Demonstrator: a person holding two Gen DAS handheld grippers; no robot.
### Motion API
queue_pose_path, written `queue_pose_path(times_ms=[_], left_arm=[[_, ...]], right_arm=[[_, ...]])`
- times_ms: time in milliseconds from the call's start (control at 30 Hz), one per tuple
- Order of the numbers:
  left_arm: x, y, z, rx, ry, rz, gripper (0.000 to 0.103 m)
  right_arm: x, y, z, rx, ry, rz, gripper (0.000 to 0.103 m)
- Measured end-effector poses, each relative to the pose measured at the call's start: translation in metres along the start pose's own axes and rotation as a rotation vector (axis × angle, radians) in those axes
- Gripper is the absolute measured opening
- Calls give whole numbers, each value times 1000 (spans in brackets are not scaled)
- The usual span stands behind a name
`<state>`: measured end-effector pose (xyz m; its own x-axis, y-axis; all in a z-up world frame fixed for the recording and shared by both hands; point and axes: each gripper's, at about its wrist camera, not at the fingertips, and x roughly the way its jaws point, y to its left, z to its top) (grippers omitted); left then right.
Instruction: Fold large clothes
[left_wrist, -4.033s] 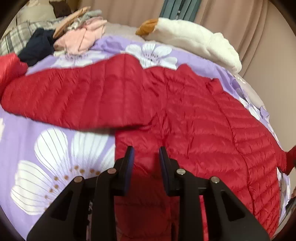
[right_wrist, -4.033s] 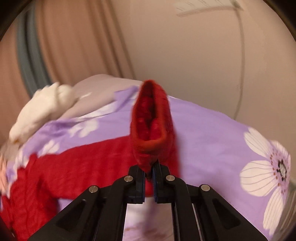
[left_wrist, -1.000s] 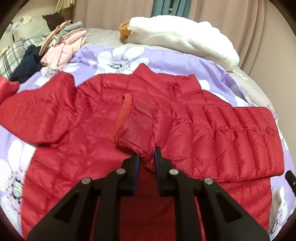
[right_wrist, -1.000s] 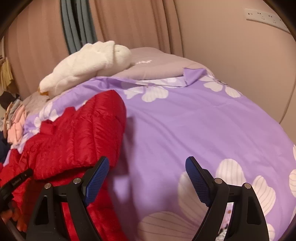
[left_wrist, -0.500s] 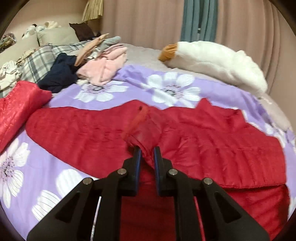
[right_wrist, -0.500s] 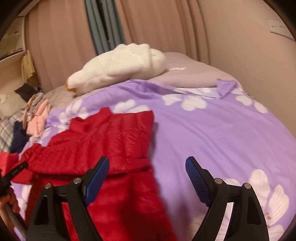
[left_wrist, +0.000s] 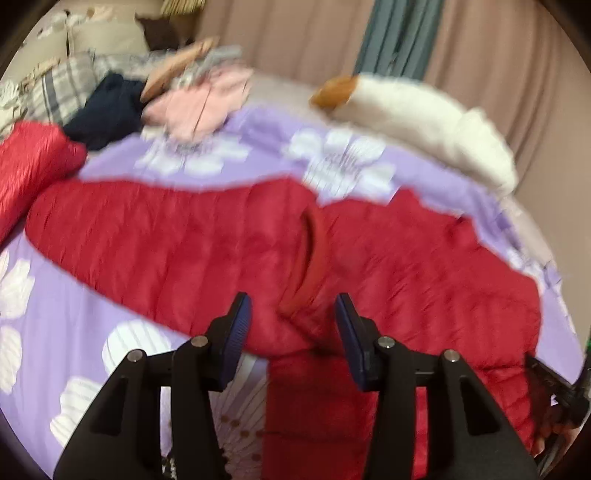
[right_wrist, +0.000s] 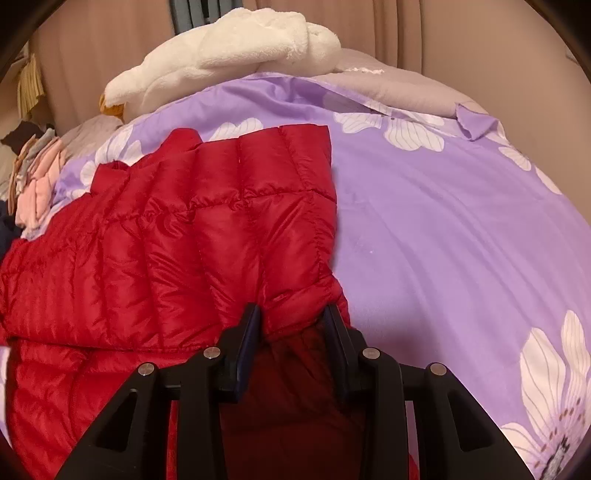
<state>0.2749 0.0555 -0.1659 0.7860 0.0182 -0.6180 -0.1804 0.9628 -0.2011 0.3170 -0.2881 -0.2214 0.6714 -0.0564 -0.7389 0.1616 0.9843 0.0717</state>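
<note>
Red quilted down jacket (right_wrist: 207, 236) lies spread on the purple flower-print bedcover (right_wrist: 443, 221), filling the lower left of the right wrist frame. Right gripper (right_wrist: 293, 325): jaws just closing, pads pressing the jacket's corner. Left gripper (left_wrist: 293, 325): jaws just opening, parted beside the sleeve cuff (left_wrist: 312, 258), frame centre.

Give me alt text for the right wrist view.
The right tool has just been closing around a bunched edge of the red quilted puffer jacket, which lies on a purple bedspread with white flowers. A white plush toy rests at the far end.
</note>
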Motion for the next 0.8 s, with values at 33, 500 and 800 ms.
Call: queue_pose_path(times_ms=[33, 500, 800], left_arm=[[-3, -6, 1, 26, -17, 13, 47], [57, -4, -24, 43, 225, 78, 53], [9, 68, 6, -240, 112, 6, 77]], right_arm=[[-2, 4, -1, -10, -3, -12, 34], [-1, 10, 1, -32, -5, -30, 37], [-2, 11, 0, -37, -7, -36, 41]])
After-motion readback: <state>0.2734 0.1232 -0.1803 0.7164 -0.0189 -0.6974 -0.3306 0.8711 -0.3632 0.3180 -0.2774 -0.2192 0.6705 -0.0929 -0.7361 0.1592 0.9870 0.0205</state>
